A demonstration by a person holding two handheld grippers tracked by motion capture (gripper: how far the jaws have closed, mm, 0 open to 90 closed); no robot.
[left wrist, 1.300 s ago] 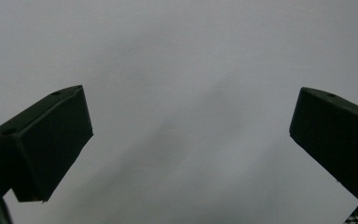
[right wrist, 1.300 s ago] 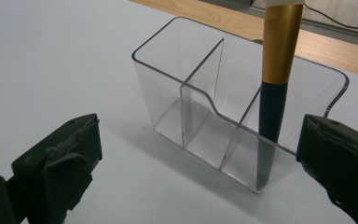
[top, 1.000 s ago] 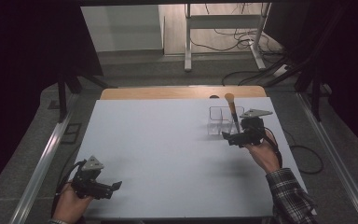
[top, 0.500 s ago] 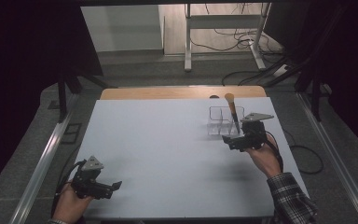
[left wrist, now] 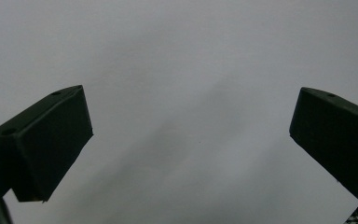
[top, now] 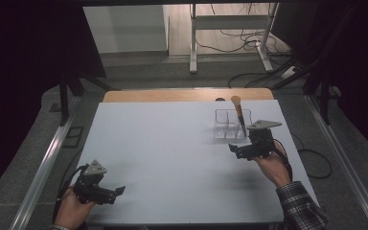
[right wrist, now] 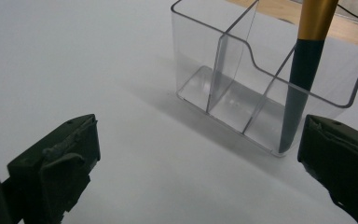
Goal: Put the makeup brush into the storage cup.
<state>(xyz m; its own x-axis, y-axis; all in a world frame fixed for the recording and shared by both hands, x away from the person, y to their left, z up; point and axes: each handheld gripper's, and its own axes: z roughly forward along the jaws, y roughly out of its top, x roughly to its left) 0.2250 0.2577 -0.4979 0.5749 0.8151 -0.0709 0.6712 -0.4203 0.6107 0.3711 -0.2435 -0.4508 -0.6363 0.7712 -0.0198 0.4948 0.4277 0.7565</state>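
A clear plastic organizer (top: 224, 127) with several compartments stands on the white table (top: 163, 143) at the back right. A brush (top: 238, 114) with a dark handle and a gold ferrule leans upright in its right-hand compartment, bristles up. My right gripper (top: 233, 150) hovers open just in front of the organizer, holding nothing. In the right gripper view, the organizer (right wrist: 233, 88) and the brush (right wrist: 303, 70) lie just beyond the open right gripper (right wrist: 200, 172). My left gripper (top: 119, 190) rests open near the front left corner. The left gripper (left wrist: 191, 140) has bare table between its jaws.
A wooden strip (top: 172, 95) runs along the table's far edge. Metal rails (top: 48, 158) flank both sides of the table. Beyond it are a desk frame (top: 230, 28) and cables on the floor.
My right gripper has drawn back slightly toward the person, away from the organizer. The brush stays standing in its compartment. The left gripper has not moved.
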